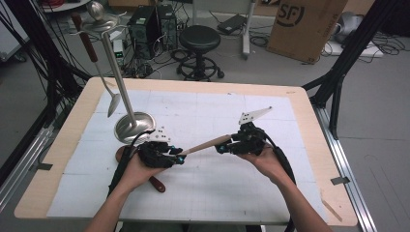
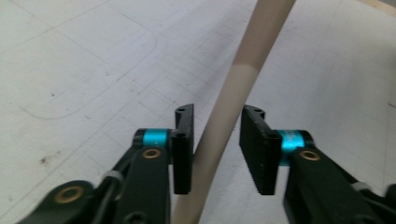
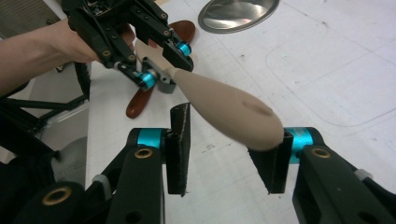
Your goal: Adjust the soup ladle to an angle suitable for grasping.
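Here, the scene in lines:

Wooden spoon: the pale wooden spoon (image 1: 205, 143) hangs level above the surface, stretched between the two grippers, handle toward the person's left and bowl toward the right.
Handle end: in the left gripper view the handle (image 2: 229, 107) runs up between the jaws, lying against the left pad with a gap to the right pad.
Bowl end: in the right gripper view the rounded bowl (image 3: 229, 114) sits between the jaws, its tip against the right pad and clear of the left pad.
Left gripper: the left gripper (image 1: 178, 158) has its jaws partly parted around the handle; whether it clamps the handle I cannot tell.
Right gripper: the right gripper (image 1: 221, 148) is likewise partly parted around the bowl; a firm hold cannot be told.
Surface: a white gridded mat (image 1: 203, 193) covers the wooden surface (image 1: 309, 145).
Beneath the left hand: a dark brown utensil (image 1: 155, 183) lies on the mat.
Further off: a metal stand (image 1: 131, 125) rises at the far left with a ladle (image 1: 112, 104) hanging from it.
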Motion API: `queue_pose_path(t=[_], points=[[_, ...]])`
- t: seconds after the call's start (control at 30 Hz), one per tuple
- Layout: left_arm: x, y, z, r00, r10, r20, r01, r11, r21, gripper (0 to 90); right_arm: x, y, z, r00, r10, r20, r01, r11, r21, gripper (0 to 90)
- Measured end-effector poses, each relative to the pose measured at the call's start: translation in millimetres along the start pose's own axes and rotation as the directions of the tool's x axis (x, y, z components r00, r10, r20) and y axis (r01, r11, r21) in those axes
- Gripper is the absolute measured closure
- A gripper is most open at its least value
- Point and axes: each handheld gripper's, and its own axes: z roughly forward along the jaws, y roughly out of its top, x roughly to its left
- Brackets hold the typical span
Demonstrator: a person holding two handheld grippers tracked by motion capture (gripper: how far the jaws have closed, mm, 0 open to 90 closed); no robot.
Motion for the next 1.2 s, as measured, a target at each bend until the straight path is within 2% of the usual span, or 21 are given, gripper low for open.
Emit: queue_pose_path(t=[0.17, 0.37, 0.63, 0.8, 0.93, 1.07, 1.2], points=[[-5.5, 3.5, 3.0, 0.9994, 0.034, -0.004, -0.033, 0.9992, 0.022, 69.6, -0.9, -0.9, 3.0, 0.9997, 0.024, 0.001, -0.024, 1.000, 0.006, 56.5], [-5.0, 3.2, 4.0, 0.9994, 0.035, 0.000, -0.035, 0.9991, 0.024, 70.1, -3.0, -2.9, 2.3, 0.9989, 0.047, 0.008, -0.047, 0.999, 0.017, 55.6], [-3.4, 3.3, 2.6, 0.9998, 0.018, -0.006, -0.018, 0.9997, 0.017, 70.6, -6.3, -8.4, 2.3, 0.9969, 0.077, 0.010, -0.078, 0.997, 0.023, 55.8], [-4.8, 3.4, 4.2, 1.0000, 0.005, -0.008, -0.005, 0.9996, 0.026, 69.7, -4.2, -9.0, 3.2, 0.9971, 0.076, 0.002, -0.076, 0.997, 0.011, 57.8], [-3.8, 4.3, 1.3, 0.9993, -0.035, 0.011, 0.035, 0.9993, 0.015, 66.6, -3.6, -7.1, 2.4, 0.9972, 0.074, -0.001, -0.074, 0.997, 0.007, 58.3], [-2.3, 4.8, -2.3, 0.9984, -0.052, 0.024, 0.051, 0.9986, 0.012, 62.4, -4.6, -5.6, 3.5, 0.9964, 0.085, 0.001, -0.085, 0.996, -0.006, 57.3], [-1.5, 5.2, -3.5, 0.9975, -0.067, 0.022, 0.066, 0.9978, 0.006, 62.4, -3.2, -0.5, 3.9, 0.9964, 0.085, -0.002, -0.085, 0.996, -0.023, 56.9]])
